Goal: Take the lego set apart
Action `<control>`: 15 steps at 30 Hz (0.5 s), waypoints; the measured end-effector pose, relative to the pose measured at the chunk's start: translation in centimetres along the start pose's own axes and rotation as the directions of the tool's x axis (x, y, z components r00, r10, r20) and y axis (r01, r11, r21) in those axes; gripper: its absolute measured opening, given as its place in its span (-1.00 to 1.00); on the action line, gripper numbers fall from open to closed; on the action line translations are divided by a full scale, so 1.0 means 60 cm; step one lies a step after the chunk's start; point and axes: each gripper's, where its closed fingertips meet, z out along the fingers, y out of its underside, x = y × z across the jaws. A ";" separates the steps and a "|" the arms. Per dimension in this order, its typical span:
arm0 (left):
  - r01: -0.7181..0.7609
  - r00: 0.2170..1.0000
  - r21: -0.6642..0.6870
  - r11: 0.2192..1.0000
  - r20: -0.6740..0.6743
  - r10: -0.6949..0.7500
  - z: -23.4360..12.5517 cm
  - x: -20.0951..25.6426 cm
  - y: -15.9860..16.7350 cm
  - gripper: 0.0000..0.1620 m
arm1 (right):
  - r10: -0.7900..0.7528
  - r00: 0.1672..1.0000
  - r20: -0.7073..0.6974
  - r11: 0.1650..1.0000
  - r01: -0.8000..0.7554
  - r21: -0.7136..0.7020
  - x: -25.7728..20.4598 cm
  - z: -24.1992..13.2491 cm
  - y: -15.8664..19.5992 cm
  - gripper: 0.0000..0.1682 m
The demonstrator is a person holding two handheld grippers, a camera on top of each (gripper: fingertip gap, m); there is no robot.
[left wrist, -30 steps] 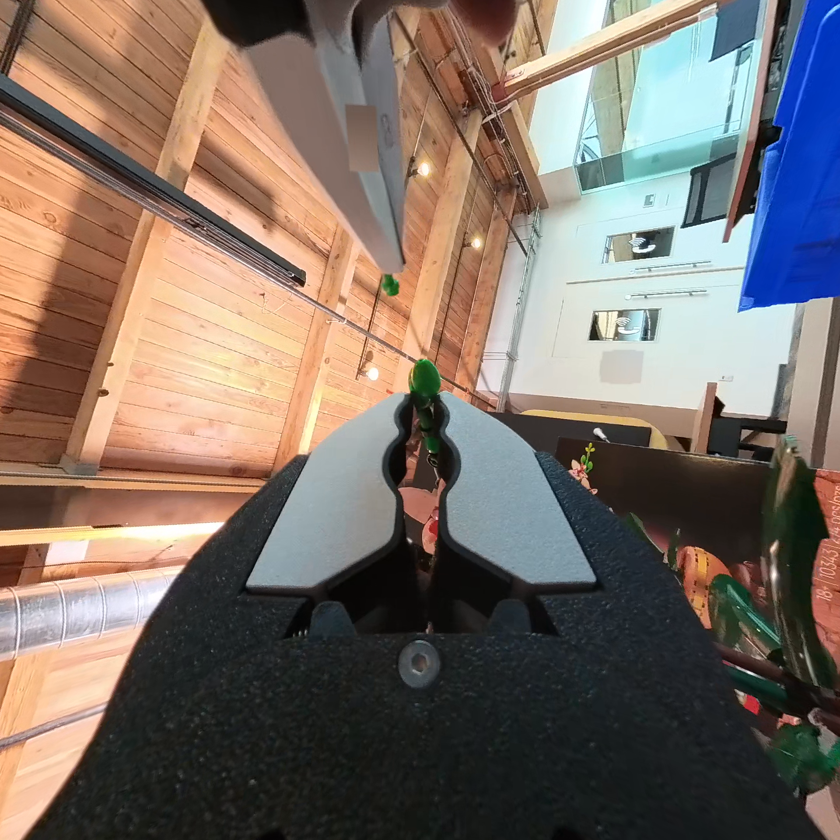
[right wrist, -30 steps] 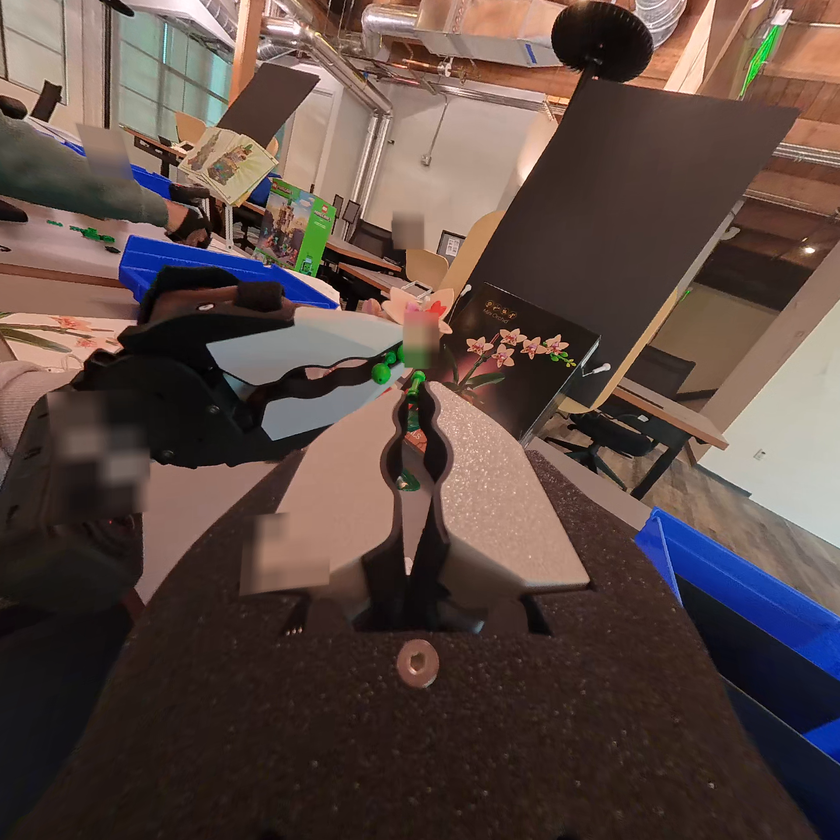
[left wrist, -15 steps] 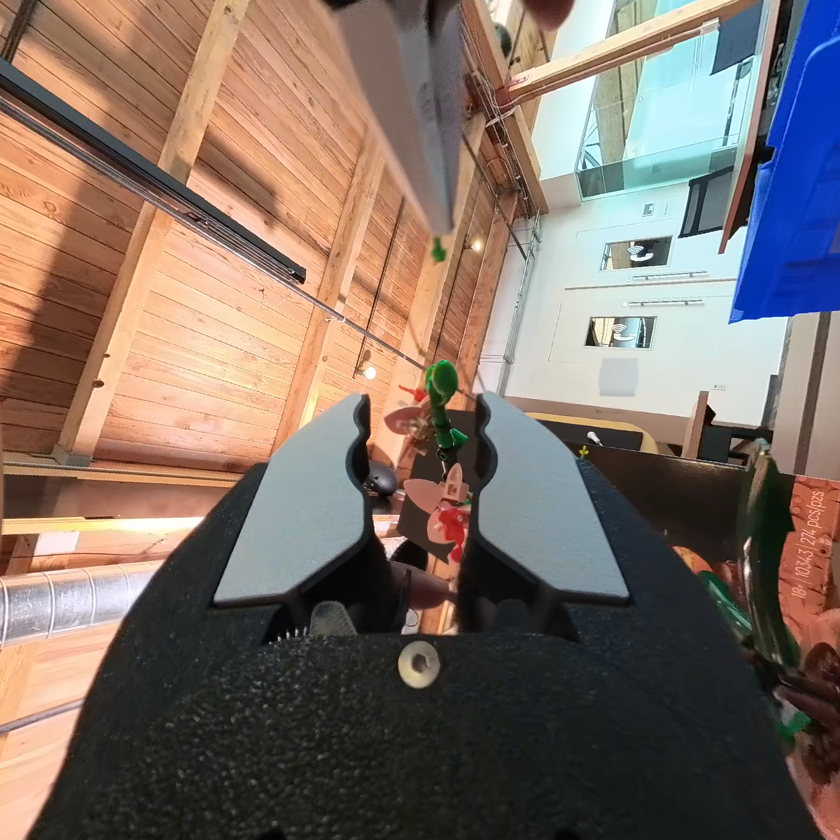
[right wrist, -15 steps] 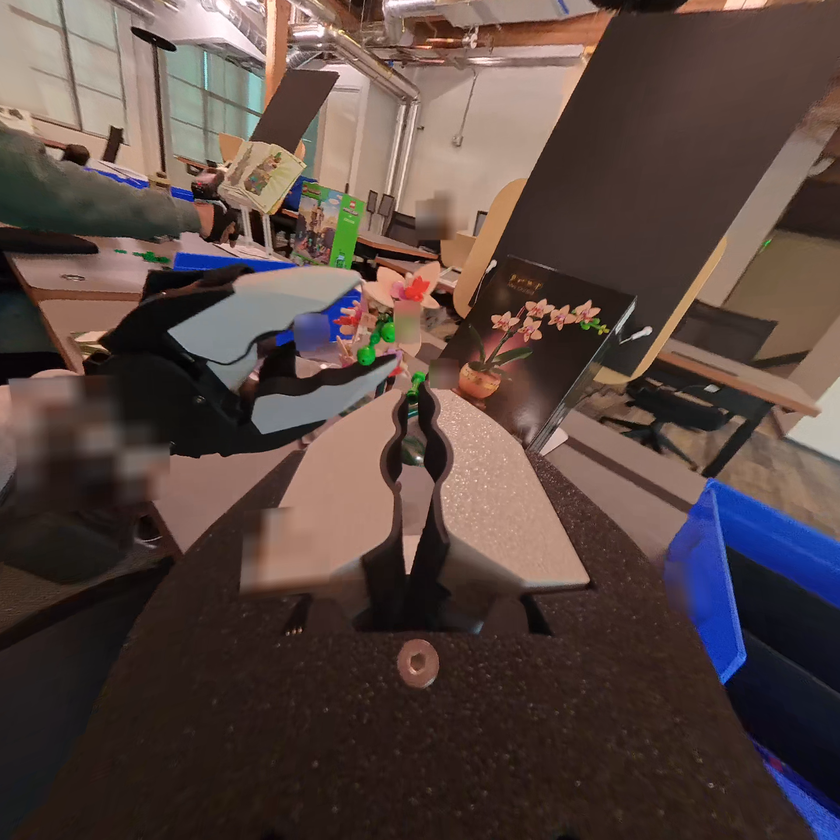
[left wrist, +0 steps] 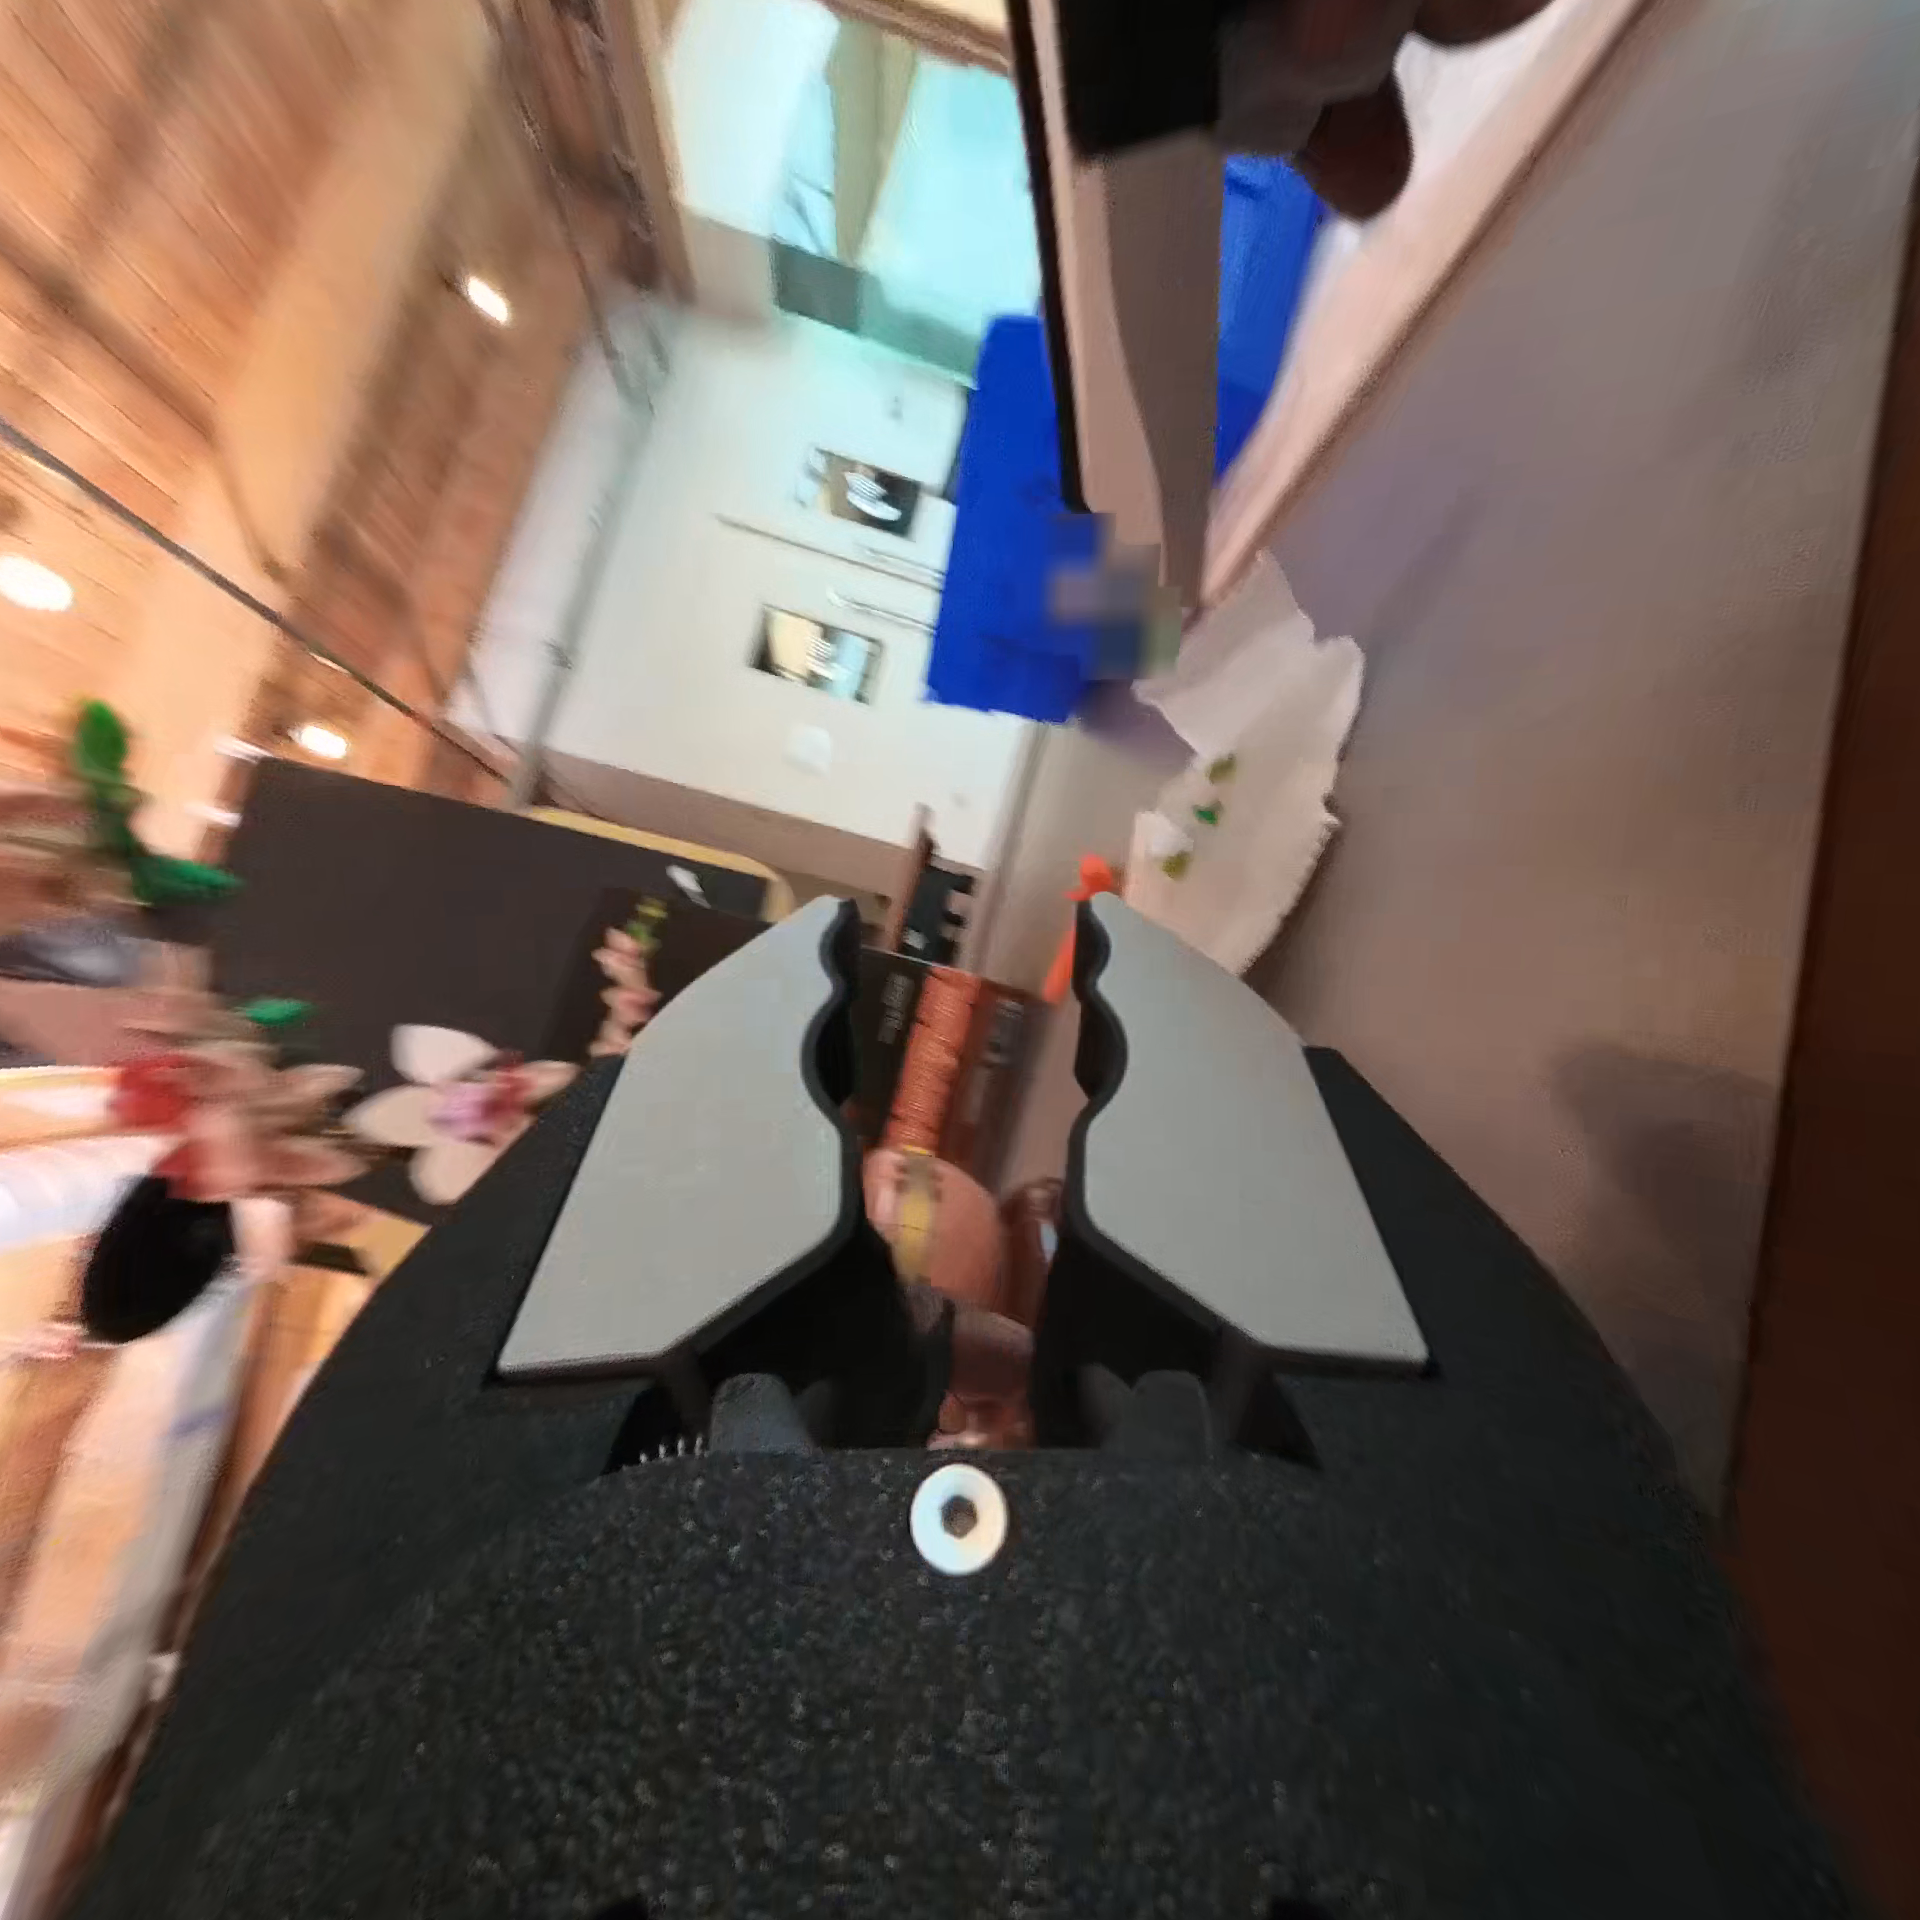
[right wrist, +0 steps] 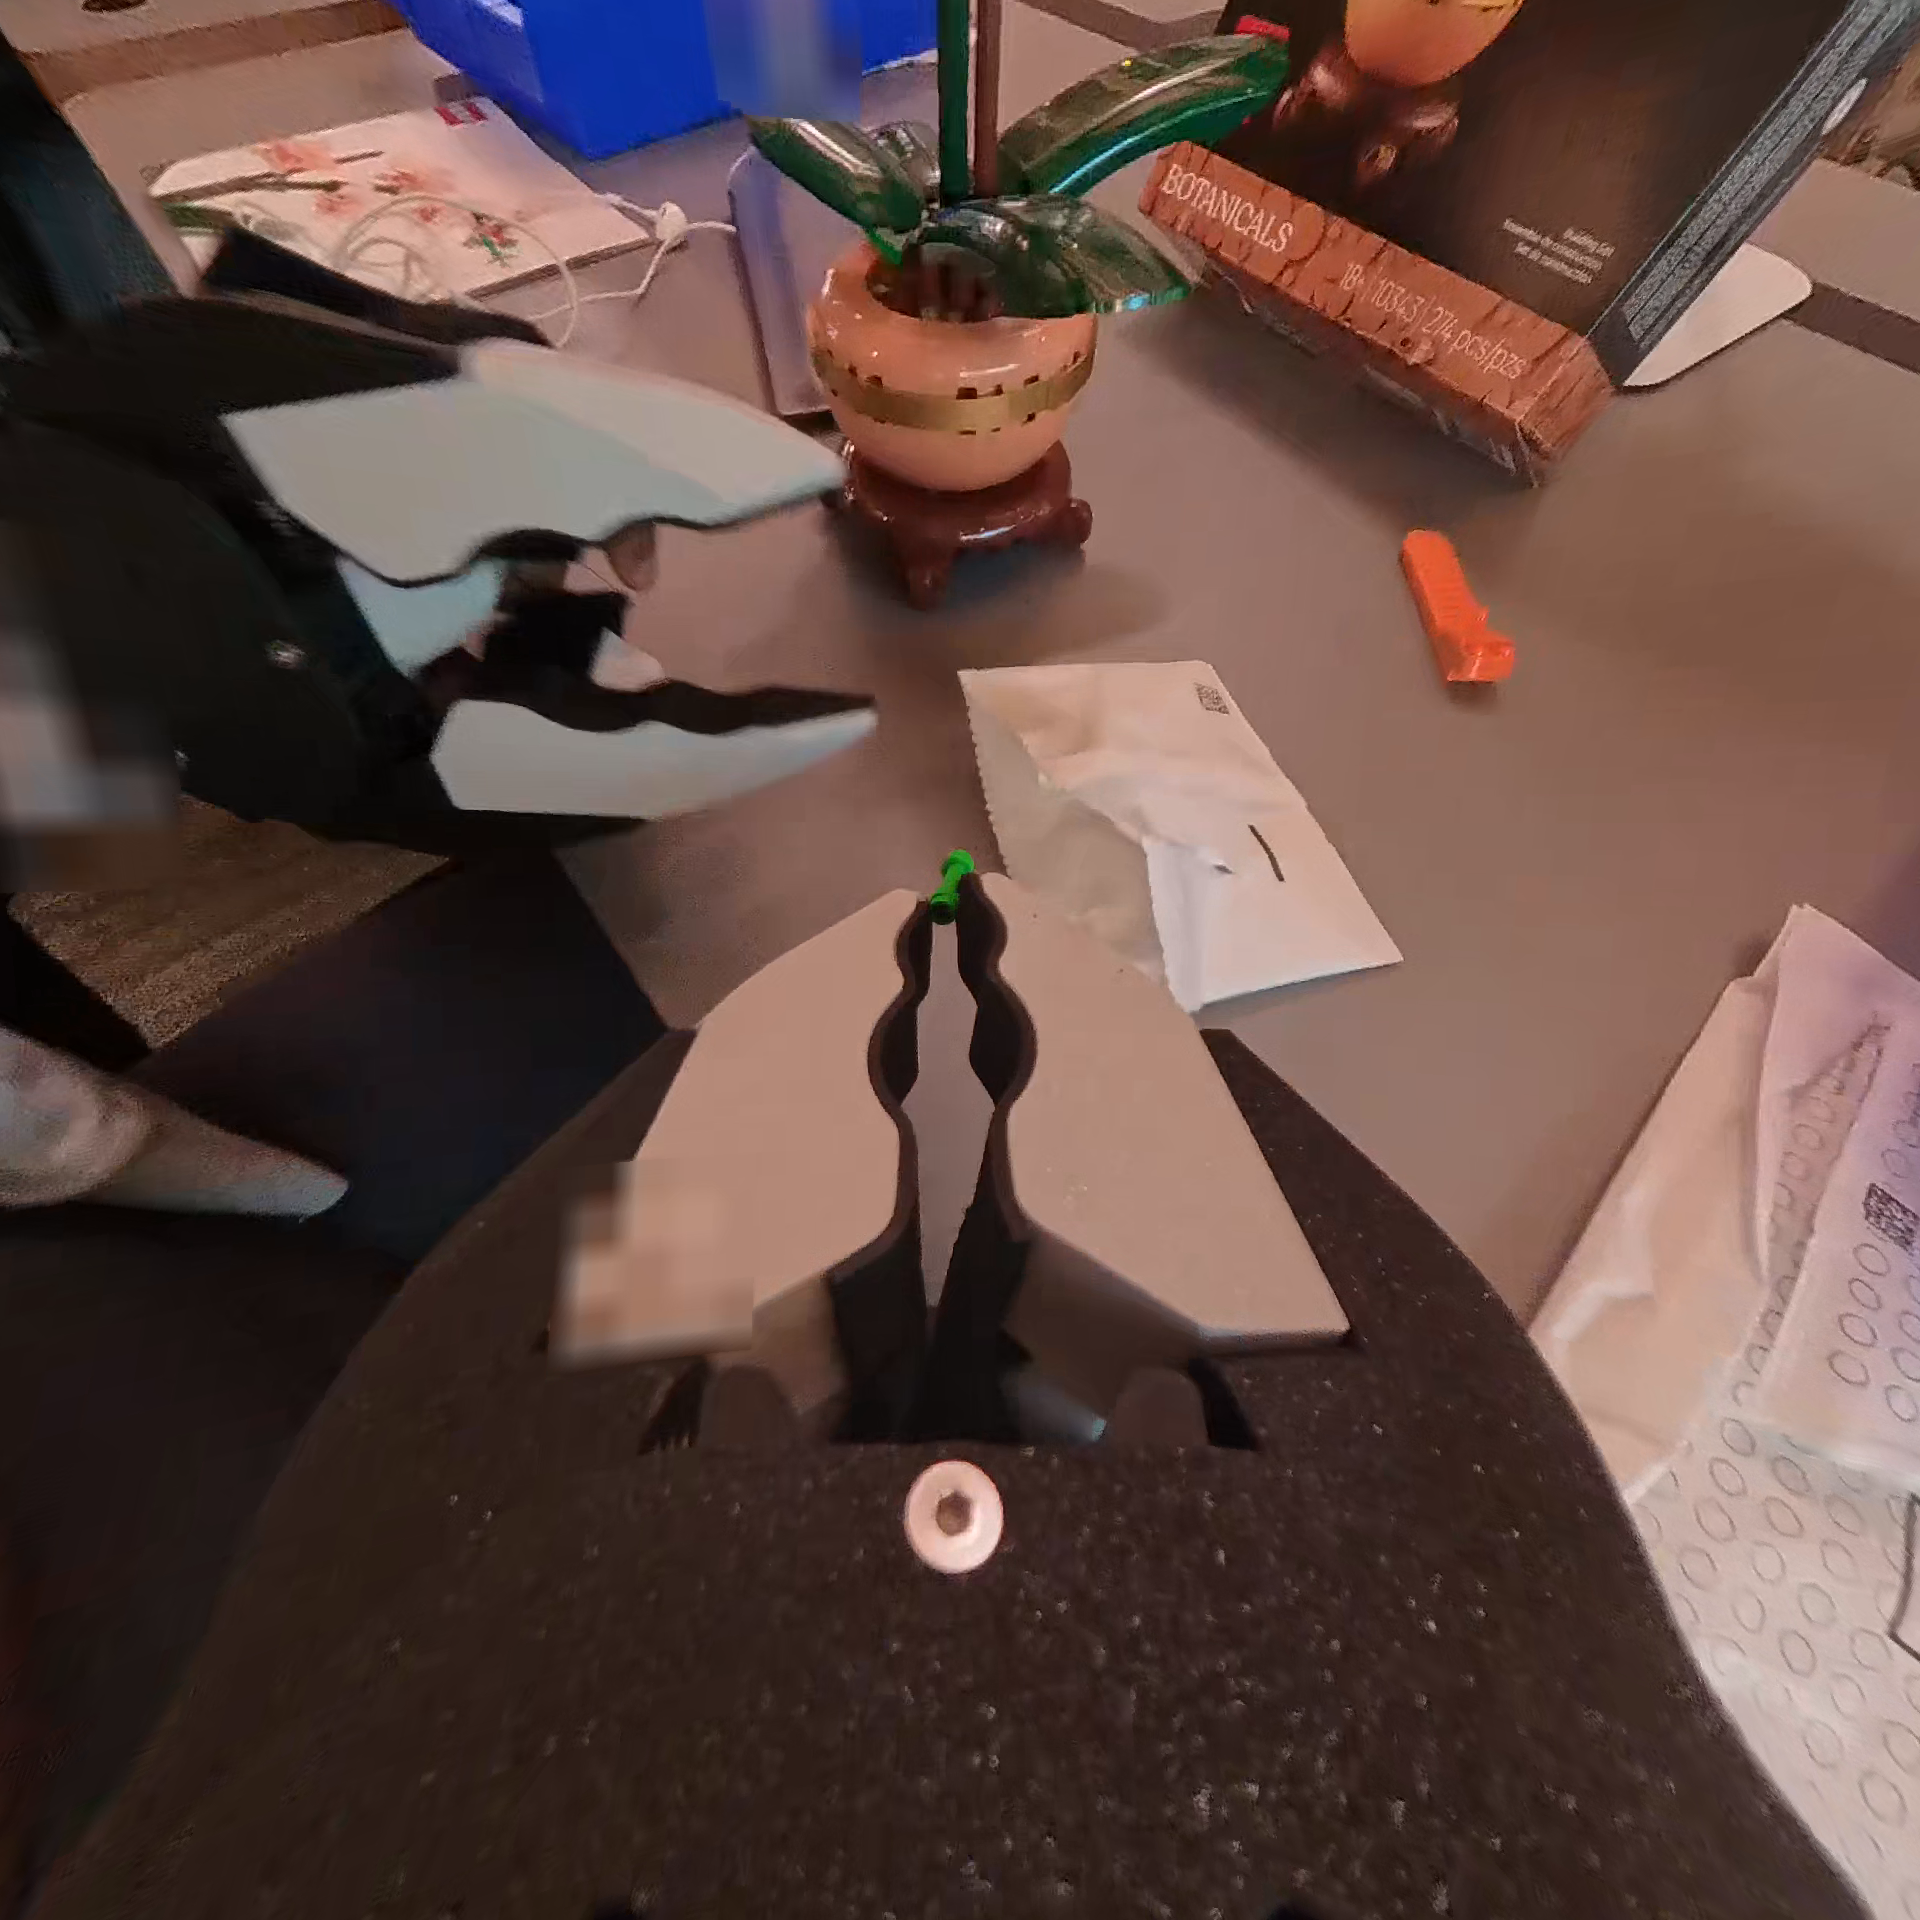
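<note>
The lego orchid stands on the grey table point(right wrist: 1558, 727), with a pink pot point(right wrist: 951, 405) and dark green leaves point(right wrist: 1101, 104). Its pink and white flowers point(left wrist: 447, 1091) and green stem tip point(left wrist: 104, 758) show blurred at the left of the left wrist view. My right gripper point(right wrist: 951, 902) is shut on a small green peg point(right wrist: 951, 881) and holds it above the table, in front of the pot. It also shows at the top of the left wrist view point(left wrist: 1132, 312). My left gripper point(left wrist: 966, 920) is open and empty. In the right wrist view it point(right wrist: 852, 597) is just left of the pot.
A white paper bag point(right wrist: 1174, 831) lies right of the peg. An orange brick separator point(right wrist: 1455, 613) lies farther right. The set's box point(right wrist: 1455, 260) stands at the back right. More bags point(right wrist: 1766, 1247) lie at the right, and a booklet point(right wrist: 416, 197) and blue bin point(right wrist: 623, 62) at the back left.
My left gripper opened, let go of the green stem and swung off it. My right gripper came away with the green peg and moved down over the table.
</note>
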 end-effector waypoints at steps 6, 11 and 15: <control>0.153 0.961 -0.118 0.981 -0.212 -0.176 0.043 0.036 0.034 -0.46 | 0.010 1.000 -0.015 1.000 -0.010 0.019 0.010 0.014 -0.012 -0.95; 0.097 0.941 -0.194 0.976 -0.302 -0.153 0.059 0.064 0.062 -0.99 | 0.013 1.000 -0.002 1.000 -0.013 -0.006 0.005 0.023 0.004 -0.95; 0.274 0.855 -0.300 0.914 -0.359 -0.374 0.058 0.075 0.050 -1.00 | 0.025 0.999 -0.033 1.000 -0.024 0.018 0.009 0.022 0.001 -0.95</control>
